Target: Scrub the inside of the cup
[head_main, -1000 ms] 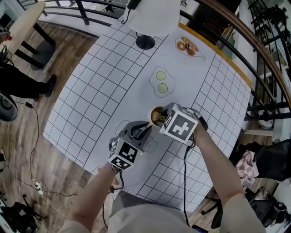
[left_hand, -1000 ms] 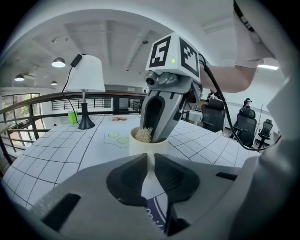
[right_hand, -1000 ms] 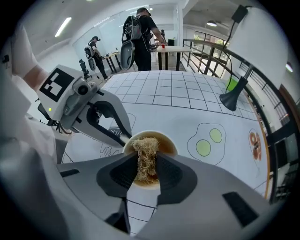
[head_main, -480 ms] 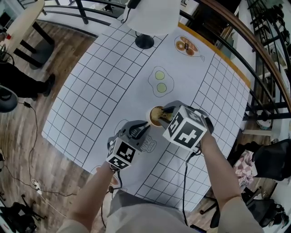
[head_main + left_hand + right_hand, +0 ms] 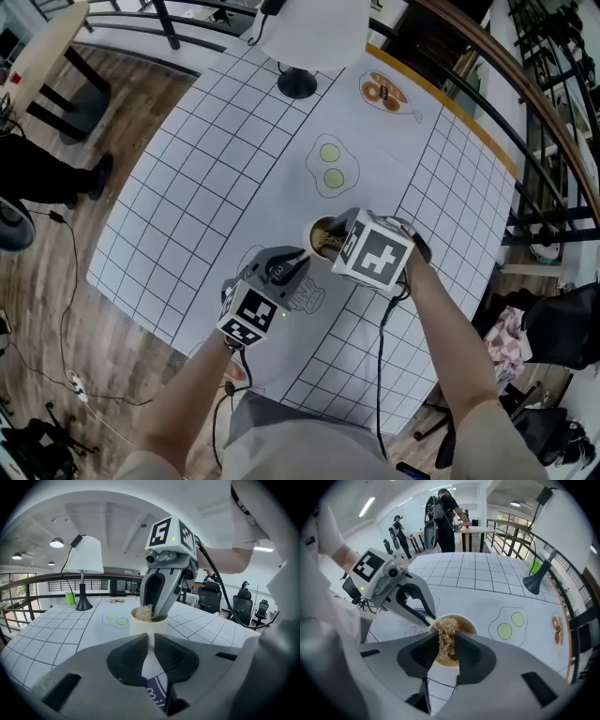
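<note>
two grippers meet at the cup (image 5: 322, 238) that stands upright near the middle of the gridded table (image 5: 206, 169), where our left gripper (image 5: 151, 641) is clenched on its rim and our right gripper (image 5: 446, 638) squeezes a straw-coloured scrubber (image 5: 446, 627) that dips inside it.

An open-plan office — black high-backed swivel chairs (image 5: 243, 605) stand in rows, a dark metal balustrade (image 5: 28, 584) fences the wood-plank floor (image 5: 47, 309), and round pendant ceiling lamps (image 5: 56, 542) hang overhead.
</note>
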### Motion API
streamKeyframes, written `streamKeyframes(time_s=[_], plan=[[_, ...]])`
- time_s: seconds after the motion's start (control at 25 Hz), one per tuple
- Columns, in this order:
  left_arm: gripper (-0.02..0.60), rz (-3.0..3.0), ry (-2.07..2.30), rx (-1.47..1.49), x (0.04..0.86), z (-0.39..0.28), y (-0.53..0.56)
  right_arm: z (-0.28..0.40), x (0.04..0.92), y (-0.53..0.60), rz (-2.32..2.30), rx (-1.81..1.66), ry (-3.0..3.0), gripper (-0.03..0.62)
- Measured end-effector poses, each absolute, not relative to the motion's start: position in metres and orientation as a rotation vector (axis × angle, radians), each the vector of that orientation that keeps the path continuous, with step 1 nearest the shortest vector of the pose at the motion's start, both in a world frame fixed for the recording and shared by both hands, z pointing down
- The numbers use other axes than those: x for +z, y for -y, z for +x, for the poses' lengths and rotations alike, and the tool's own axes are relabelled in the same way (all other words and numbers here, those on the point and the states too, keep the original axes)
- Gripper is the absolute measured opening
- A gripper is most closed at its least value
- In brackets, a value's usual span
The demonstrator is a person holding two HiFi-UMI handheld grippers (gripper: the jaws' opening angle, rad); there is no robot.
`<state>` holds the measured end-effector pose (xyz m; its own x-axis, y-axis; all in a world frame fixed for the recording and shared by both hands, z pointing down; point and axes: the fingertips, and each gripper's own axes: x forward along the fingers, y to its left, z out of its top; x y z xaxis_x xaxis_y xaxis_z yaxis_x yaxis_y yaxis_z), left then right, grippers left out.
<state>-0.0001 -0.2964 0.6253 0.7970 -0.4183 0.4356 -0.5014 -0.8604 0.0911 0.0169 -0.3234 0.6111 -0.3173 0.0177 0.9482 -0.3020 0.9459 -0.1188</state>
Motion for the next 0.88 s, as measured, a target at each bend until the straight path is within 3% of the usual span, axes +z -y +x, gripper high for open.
streamKeyframes(time_s=[0.36,0.64,0.88], plan=[[0.054,2.796,0.748,0.564,0.622,0.001,0.298,0.020,0.584,0.342,0.311,0.090,1.885,0.103],[0.051,2.794,0.746,0.603,0.625,0.001,0.293,0.021,0.623,0.331,0.301,0.179,1.843,0.100],[0.051,2.770,0.755,0.588,0.629,-0.002,0.289,0.013,0.605,0.320,0.257,0.287,1.916,0.098]])
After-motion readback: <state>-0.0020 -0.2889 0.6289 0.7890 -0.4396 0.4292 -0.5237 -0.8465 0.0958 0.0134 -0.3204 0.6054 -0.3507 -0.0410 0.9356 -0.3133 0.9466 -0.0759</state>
